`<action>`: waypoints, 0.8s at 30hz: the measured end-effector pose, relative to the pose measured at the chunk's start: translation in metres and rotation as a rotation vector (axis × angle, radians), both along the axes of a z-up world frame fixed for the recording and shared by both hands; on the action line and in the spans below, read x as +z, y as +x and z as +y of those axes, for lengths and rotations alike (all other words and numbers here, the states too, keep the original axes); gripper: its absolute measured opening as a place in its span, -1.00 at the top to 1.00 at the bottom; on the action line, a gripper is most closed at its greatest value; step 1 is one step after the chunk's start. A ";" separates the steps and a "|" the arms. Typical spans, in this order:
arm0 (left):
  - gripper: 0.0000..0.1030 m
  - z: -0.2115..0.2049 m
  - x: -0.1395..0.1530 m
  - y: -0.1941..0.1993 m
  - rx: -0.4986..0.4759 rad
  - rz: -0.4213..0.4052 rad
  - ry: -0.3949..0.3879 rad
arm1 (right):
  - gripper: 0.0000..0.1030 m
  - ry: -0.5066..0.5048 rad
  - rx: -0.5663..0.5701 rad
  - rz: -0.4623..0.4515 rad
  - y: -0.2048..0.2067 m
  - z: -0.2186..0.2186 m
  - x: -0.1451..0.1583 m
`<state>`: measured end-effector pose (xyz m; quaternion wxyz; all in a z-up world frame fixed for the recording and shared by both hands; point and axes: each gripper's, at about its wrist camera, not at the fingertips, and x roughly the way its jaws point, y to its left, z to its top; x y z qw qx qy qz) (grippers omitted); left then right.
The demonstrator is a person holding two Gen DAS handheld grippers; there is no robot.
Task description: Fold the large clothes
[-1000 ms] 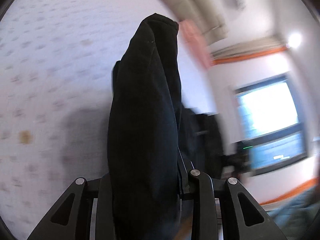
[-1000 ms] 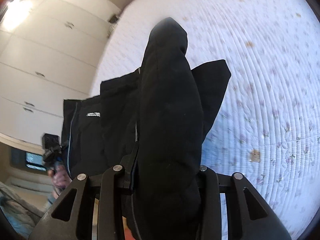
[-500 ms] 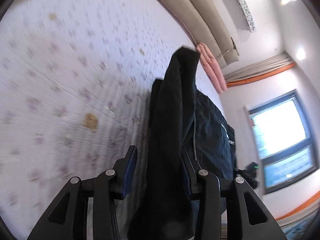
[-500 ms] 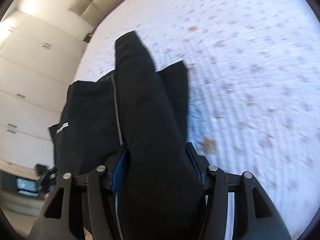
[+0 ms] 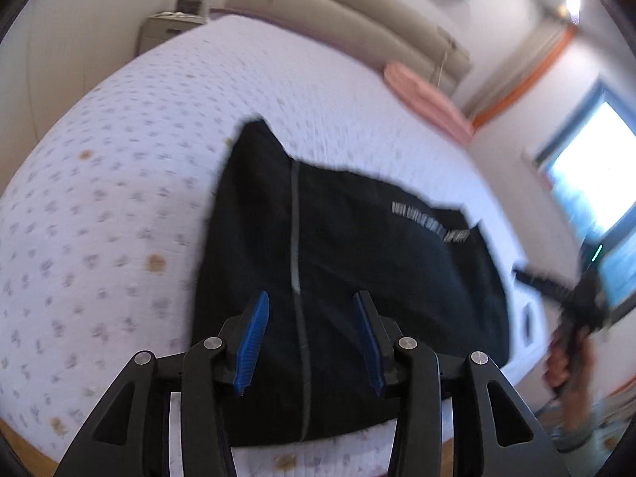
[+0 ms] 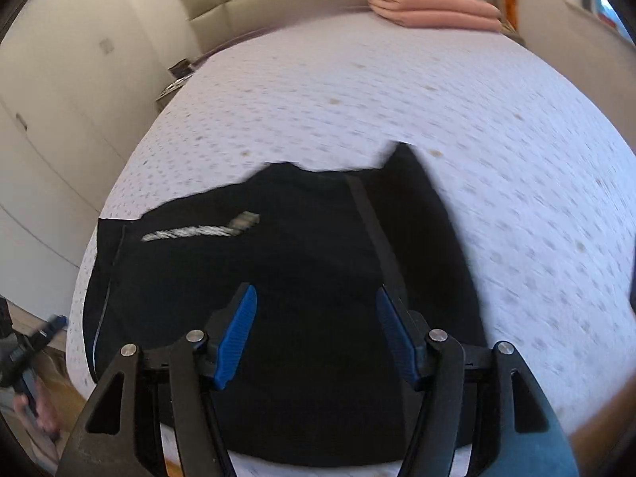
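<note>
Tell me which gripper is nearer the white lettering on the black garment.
Right. The right gripper hangs open just below-right of the lettering; the left gripper, jaws just opened, sits across the garment from it.

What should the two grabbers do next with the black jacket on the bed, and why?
Probably reach down and pinch one side edge of the black jacket to fold it across. It lies flat on the bed, wide and only partly folded. The left gripper and right gripper hover above it; their jaws have just been opening, with nothing between them.
</note>
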<state>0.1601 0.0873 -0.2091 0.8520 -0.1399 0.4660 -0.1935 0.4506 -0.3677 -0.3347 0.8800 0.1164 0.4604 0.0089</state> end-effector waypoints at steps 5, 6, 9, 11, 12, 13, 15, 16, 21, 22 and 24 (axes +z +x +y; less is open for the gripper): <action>0.12 -0.039 -0.054 0.018 0.018 0.077 0.121 | 0.18 -0.149 0.081 0.083 0.055 0.066 -0.044; 0.12 -0.040 -0.061 0.019 0.020 0.067 0.128 | 0.18 -0.171 0.082 0.116 0.063 0.069 -0.063; 0.11 -0.041 -0.063 0.018 0.005 0.045 0.147 | 0.18 -0.107 0.062 0.123 0.072 0.063 -0.086; 0.11 -0.040 -0.065 0.019 0.001 0.050 0.150 | 0.18 -0.093 0.058 0.117 0.073 0.063 -0.089; 0.11 -0.040 -0.063 0.019 -0.004 0.047 0.158 | 0.17 -0.093 0.062 0.118 0.073 0.064 -0.088; 0.11 -0.040 -0.060 0.017 -0.006 0.044 0.167 | 0.16 -0.084 0.069 0.115 0.071 0.064 -0.086; 0.09 -0.038 -0.053 0.012 -0.008 0.042 0.182 | 0.04 -0.021 0.071 0.116 0.062 0.057 -0.076; 0.08 -0.037 -0.050 0.008 -0.010 0.037 0.188 | -0.03 0.014 0.061 0.114 0.055 0.053 -0.072; -0.02 -0.037 -0.028 -0.022 -0.010 0.009 0.287 | -0.56 0.081 -0.030 0.070 -0.011 0.035 -0.046; -0.02 -0.038 -0.021 -0.030 -0.014 -0.003 0.312 | -0.56 0.082 -0.039 0.069 -0.023 0.035 -0.043; -0.05 -0.040 -0.006 -0.046 -0.020 -0.032 0.346 | -0.56 0.070 -0.063 0.090 -0.054 0.037 -0.038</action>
